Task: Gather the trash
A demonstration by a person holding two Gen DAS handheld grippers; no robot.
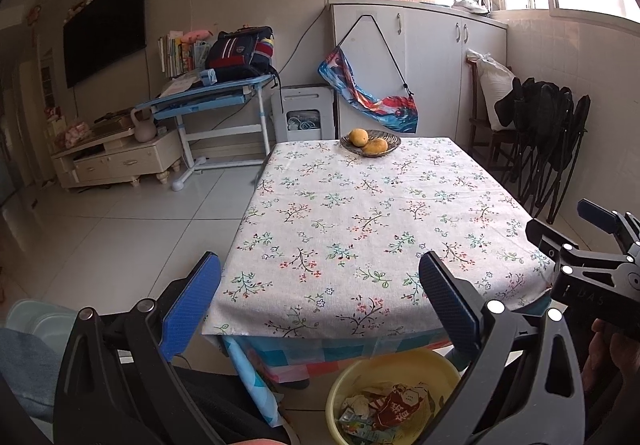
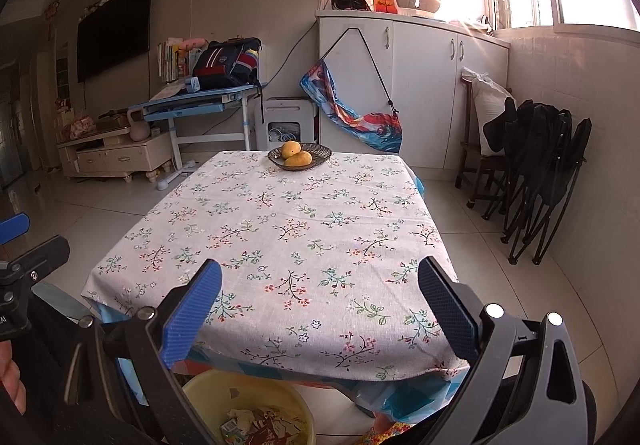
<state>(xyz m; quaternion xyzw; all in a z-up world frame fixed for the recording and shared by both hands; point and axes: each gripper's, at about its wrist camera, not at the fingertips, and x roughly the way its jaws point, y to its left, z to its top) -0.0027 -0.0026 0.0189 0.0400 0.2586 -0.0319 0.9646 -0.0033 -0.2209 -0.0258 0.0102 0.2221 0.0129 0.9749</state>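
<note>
The crumpled wrappers and paper scraps (image 1: 384, 407) lie heaped inside a round yellow plastic basin (image 1: 340, 385) that stands on the floor tiles just under the near edge of the table. A red printed packet and a small green carton can be made out in the heap; the rest is too crushed to name.

Above it, the floral white tablecloth (image 1: 360, 213) shows no litter at all. Only a dark woven dish with two yellow-orange fruits (image 1: 370, 142) sits at its far end.

The left gripper (image 1: 320, 277) and the right gripper (image 2: 320, 281) both hover over the near edge of the table, fingers spread wide with nothing between them.

The collecting looks finished or nearly so, though floor areas hidden by the table could still hold scraps.
</note>
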